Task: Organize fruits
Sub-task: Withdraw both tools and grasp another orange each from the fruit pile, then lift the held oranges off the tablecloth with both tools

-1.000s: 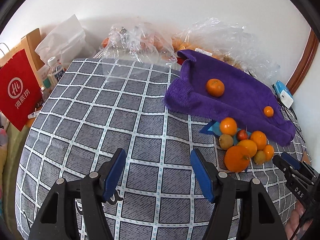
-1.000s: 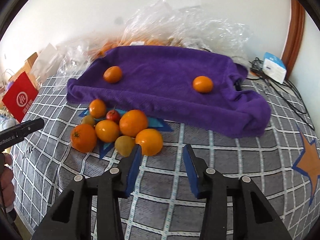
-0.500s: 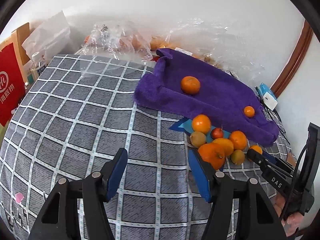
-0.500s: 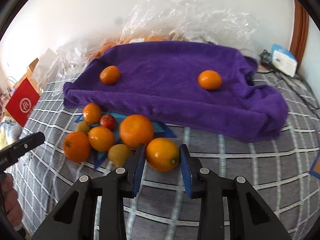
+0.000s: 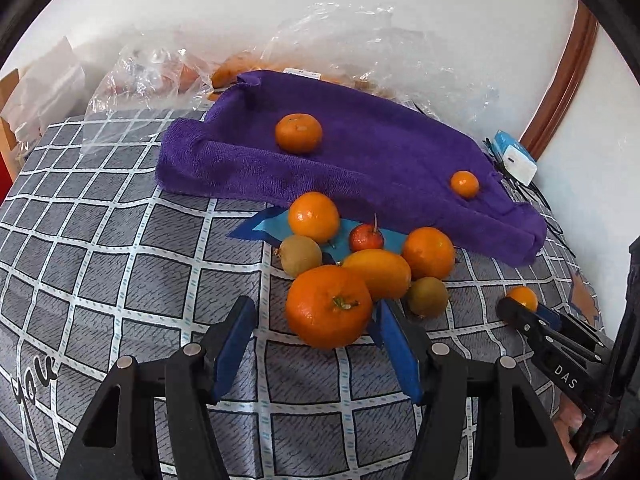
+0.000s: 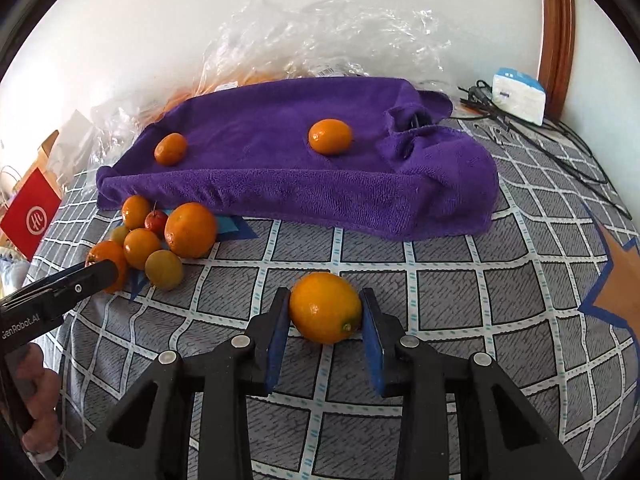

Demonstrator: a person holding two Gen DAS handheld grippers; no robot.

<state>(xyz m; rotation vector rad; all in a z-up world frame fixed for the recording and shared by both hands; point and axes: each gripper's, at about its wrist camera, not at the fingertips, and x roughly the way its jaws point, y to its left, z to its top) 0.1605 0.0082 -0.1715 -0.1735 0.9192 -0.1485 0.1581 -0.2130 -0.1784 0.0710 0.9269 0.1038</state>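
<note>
Nearest in the right wrist view, a yellow-orange citrus [image 6: 325,307] is being clamped between the blue pads [image 6: 277,338] of the right gripper [image 6: 325,330], both pads pressing on its sides, above the grey checked cloth [image 6: 460,300]; whether the fruit is resting on the cloth or being lifted cannot be told. In the left wrist view, the left gripper [image 5: 316,346] is being held wide open, a large orange [image 5: 329,306] lying between its fingertips without being squeezed, just touching the right pad [image 5: 394,350] or nearly so. Just beyond, the fruit pile is being kept together on the cloth: an oval orange [image 5: 378,273], two kiwis [image 5: 301,255] at its left and right, a round orange [image 5: 428,253] to the right, a small red fruit [image 5: 366,237] and another orange [image 5: 314,217] farther back. Farther still, a purple towel [image 5: 380,160] is being spread along the cloth; a mandarin [image 5: 298,133] is lying on its left part and a small orange [image 5: 464,184] on its right part, well apart. At the far edge, clear plastic bags [image 5: 360,48] are being heaped against the wall; a white and blue box [image 6: 518,96] is lying at far right.
</note>
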